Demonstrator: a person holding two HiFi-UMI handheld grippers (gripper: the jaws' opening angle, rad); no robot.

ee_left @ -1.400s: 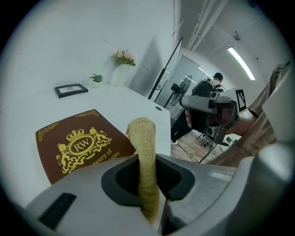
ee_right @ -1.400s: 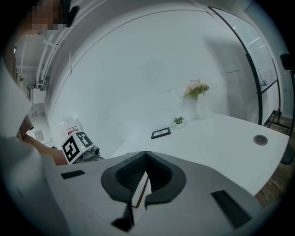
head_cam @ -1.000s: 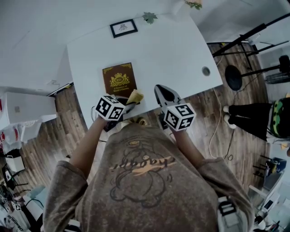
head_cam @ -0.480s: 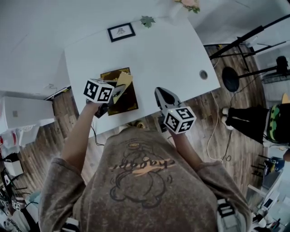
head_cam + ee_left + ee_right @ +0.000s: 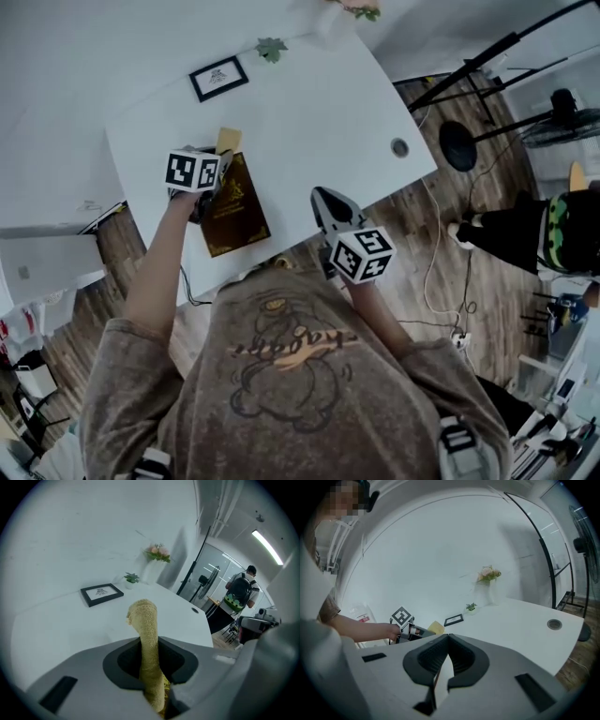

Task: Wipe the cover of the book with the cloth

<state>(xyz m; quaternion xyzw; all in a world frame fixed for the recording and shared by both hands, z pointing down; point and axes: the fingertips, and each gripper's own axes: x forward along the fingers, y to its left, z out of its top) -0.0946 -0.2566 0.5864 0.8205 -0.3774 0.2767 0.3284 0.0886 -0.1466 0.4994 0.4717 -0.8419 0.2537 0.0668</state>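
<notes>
Left gripper [image 5: 217, 157] clamped on the cloth [image 5: 228, 139], over the far end of the book [image 5: 234, 208].
The dark brown book with gold ornament lies flat on the tabletop [image 5: 319, 112], beneath and behind the left gripper. The right gripper [image 5: 326, 199] is closed, empty and well apart from the book. Risk: the unrestrained book may slide off the near edge, and the bunched cloth may skim without contact.
</notes>
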